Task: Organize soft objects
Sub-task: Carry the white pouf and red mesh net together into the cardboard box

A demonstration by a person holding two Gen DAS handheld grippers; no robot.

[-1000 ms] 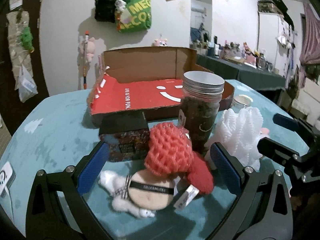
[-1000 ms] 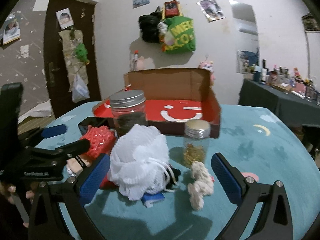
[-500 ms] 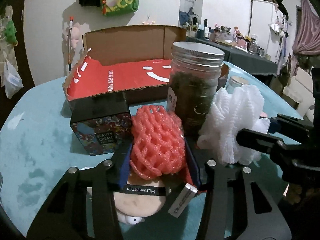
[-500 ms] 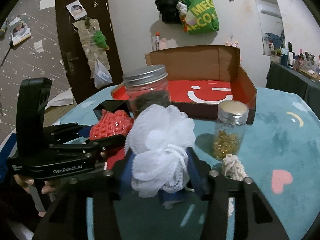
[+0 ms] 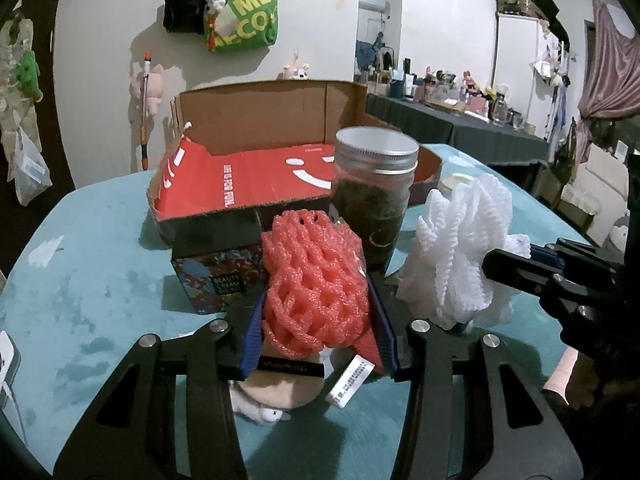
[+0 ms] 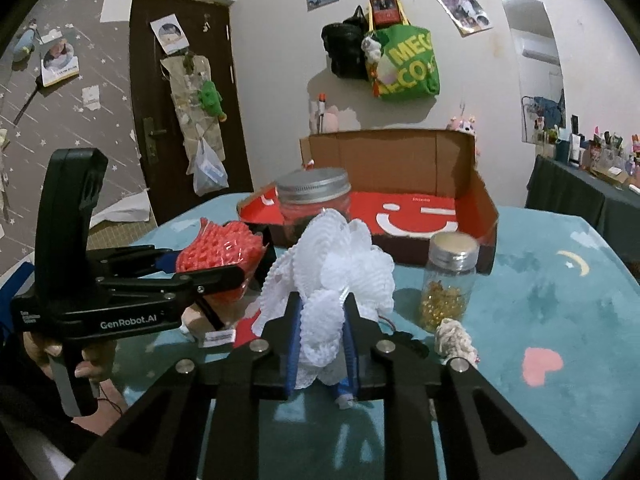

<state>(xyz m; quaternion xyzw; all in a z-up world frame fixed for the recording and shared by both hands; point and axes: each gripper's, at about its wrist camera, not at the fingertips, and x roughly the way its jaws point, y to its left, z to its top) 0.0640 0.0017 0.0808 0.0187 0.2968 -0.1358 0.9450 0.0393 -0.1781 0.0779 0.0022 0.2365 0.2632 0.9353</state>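
So the red foam net (image 5: 316,284) is clamped between the blue pads of the left gripper (image 5: 318,336), which is closed in tight on both sides of it, with the net bulging up above the fingers. A tan powder puff (image 5: 276,388) with a black band is seen right under the net, lying on the teal table cover (image 5: 92,312), and a white tag (image 5: 350,380) is hanging down beside it. The white foam net (image 6: 332,280) is pinched by the right gripper (image 6: 320,352), jaws nearly together, with most of the fluffy bulk sticking out above and in front of the pads. Both nets are held near each other, just in front of the big jar (image 5: 374,196) with the metal lid and dark green contents. A patterned black box (image 5: 218,264) is parked left of the red net, touching the front of the open cardboard box (image 5: 256,184) with the red smiley lining. From the right wrist view, 1 small jar (image 6: 450,280) of gold beads is spotted right of the white net, and a little knotted cream thing (image 6: 454,338) is lying just in front of it. A pink heart (image 6: 542,366) is printed on the cover further right.
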